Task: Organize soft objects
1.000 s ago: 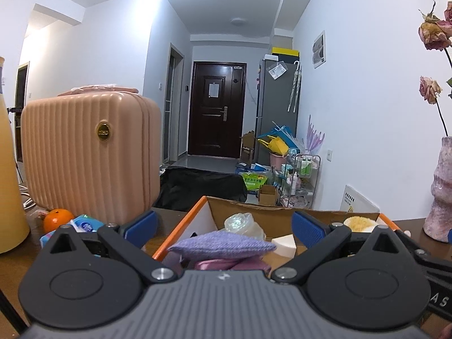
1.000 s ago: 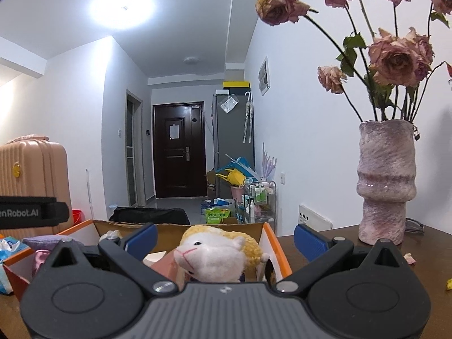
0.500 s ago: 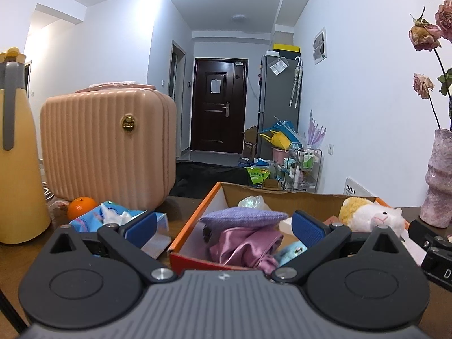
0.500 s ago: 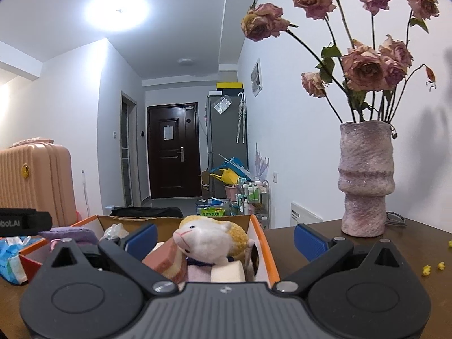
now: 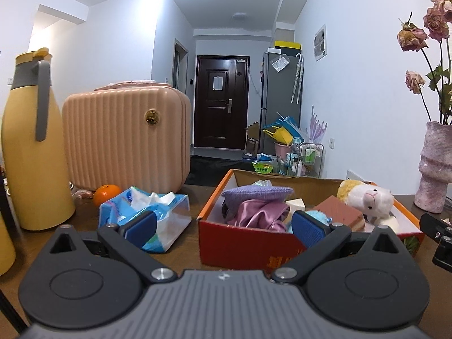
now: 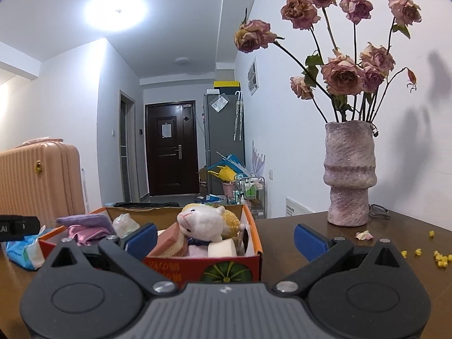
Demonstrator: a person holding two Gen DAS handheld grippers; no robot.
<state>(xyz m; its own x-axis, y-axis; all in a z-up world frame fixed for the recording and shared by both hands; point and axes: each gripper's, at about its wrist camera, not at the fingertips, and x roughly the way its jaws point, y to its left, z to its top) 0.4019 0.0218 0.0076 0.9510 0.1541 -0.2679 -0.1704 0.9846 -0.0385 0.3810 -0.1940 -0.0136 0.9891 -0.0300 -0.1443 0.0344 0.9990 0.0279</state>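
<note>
Plush sheep [image 6: 204, 221], white-faced, yellow-fleeced

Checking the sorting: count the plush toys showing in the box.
1: the white plush sheep at the right end of the cardboard box, atop other items. Others may be buried.

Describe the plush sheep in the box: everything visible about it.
The plush sheep is a soft toy with a white fuzzy face, pink stitched nose and mouth, and yellow woolly body. It lies at the right end of the orange cardboard box, head raised, resting on a pink sponge block and a white sponge. Neither tool touches it.
</note>
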